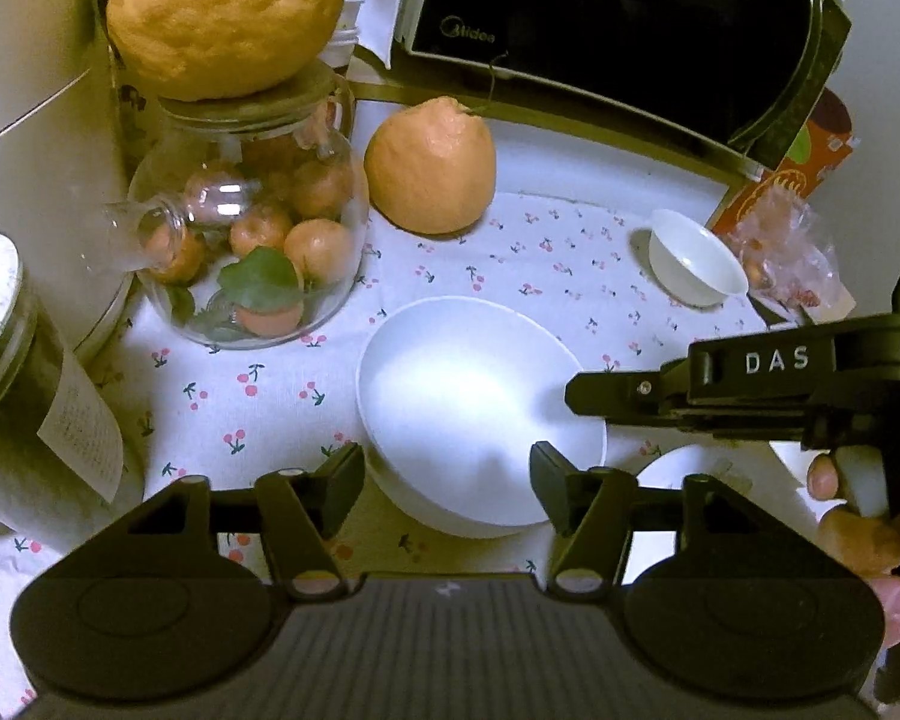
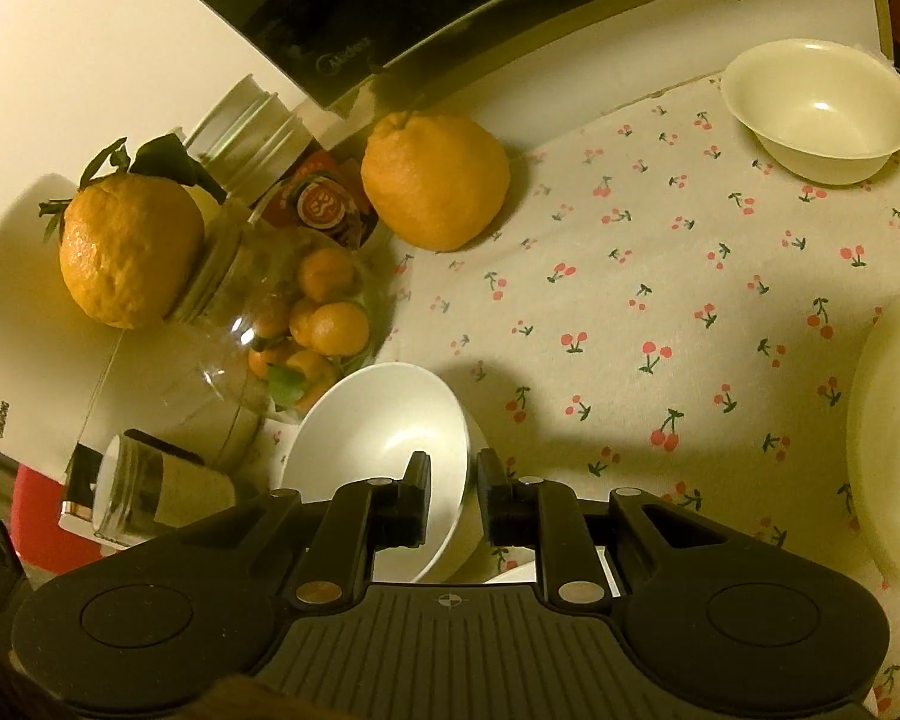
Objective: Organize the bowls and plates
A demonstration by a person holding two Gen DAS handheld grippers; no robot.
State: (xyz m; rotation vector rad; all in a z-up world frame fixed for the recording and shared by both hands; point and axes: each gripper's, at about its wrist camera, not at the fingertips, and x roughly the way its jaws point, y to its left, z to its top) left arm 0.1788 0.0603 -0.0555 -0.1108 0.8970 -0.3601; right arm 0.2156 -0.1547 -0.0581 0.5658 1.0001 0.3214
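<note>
A large white bowl (image 1: 480,408) (image 2: 384,438) stands on the cherry-print cloth. My left gripper (image 1: 447,477) is open at its near side, one finger just outside the left rim and the other over the inside. My right gripper (image 2: 455,483) (image 1: 576,393) comes in from the right and is shut on the bowl's rim, one finger inside and one outside. A small white bowl (image 1: 696,267) (image 2: 816,114) sits farther back on the right. The rim of a big white plate (image 2: 894,450) shows at the right edge. A small white dish (image 1: 687,468) lies beside the large bowl, partly hidden.
A glass jar of small oranges (image 1: 252,252) with a big citrus (image 1: 222,12) on its lid stands left of the bowl. Another citrus (image 1: 429,168) lies on the cloth before a black microwave (image 1: 600,18). A labelled jar (image 1: 30,408) stands near left, a snack bag (image 1: 792,264) back right.
</note>
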